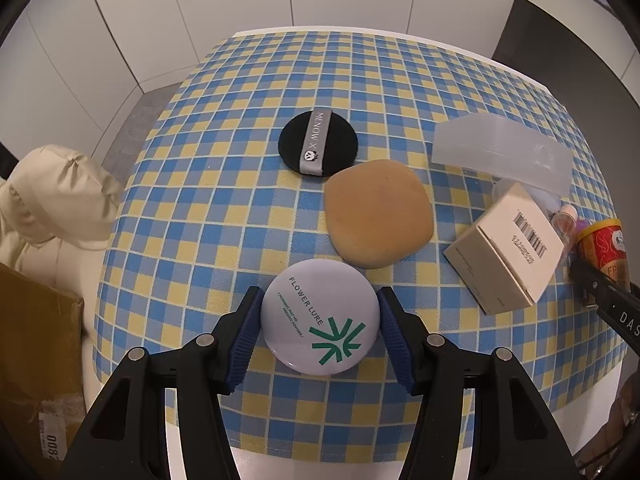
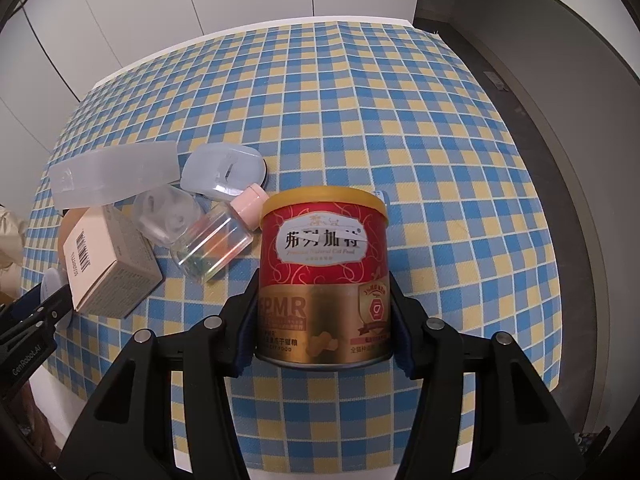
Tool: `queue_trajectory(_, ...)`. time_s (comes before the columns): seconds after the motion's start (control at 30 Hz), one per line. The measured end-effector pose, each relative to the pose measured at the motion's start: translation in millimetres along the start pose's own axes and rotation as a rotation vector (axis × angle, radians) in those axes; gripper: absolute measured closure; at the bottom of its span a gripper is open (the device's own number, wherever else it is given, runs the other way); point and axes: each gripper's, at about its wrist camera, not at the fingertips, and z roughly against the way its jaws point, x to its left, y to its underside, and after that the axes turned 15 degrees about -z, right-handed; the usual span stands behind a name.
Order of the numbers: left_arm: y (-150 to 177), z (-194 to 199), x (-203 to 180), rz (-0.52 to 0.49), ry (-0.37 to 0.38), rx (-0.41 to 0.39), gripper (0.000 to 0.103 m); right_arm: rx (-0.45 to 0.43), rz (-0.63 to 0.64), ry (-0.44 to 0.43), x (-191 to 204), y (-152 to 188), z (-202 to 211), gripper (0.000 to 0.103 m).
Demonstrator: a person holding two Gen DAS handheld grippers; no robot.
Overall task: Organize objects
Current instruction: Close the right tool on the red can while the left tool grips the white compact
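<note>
In the left wrist view a round pale powder compact point(image 1: 318, 316) lies on the checked tablecloth, and my left gripper point(image 1: 318, 326) is shut on it, blue pads pressing its two sides. A tan sponge puff point(image 1: 378, 214) and a black round puff point(image 1: 318, 142) lie beyond it. In the right wrist view a red and gold cat food can point(image 2: 324, 276) stands upright, with my right gripper point(image 2: 324, 324) shut on its lower half. The same can point(image 1: 602, 246) shows at the right edge of the left wrist view.
A beige barcoded box point(image 2: 106, 260), a clear bottle with a pink cap point(image 2: 216, 240), a frosted plastic case point(image 2: 114, 176) and a pale blue lid point(image 2: 224, 174) cluster left of the can. The checked cloth point(image 2: 420, 140) stretches bare behind. A cream cushion point(image 1: 48, 196) sits off the table's left.
</note>
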Motion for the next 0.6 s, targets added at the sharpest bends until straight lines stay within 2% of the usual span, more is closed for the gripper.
queue_trajectory(0.3,-12,25,1,-0.002,0.017,-0.001,0.046,-0.003,0.022,0.006,6,2,1,0.047)
queue_trajectory(0.6,-48,48,15,-0.01,0.018,0.014,0.046,0.018,0.036,0.018,12,-3,22,0.047)
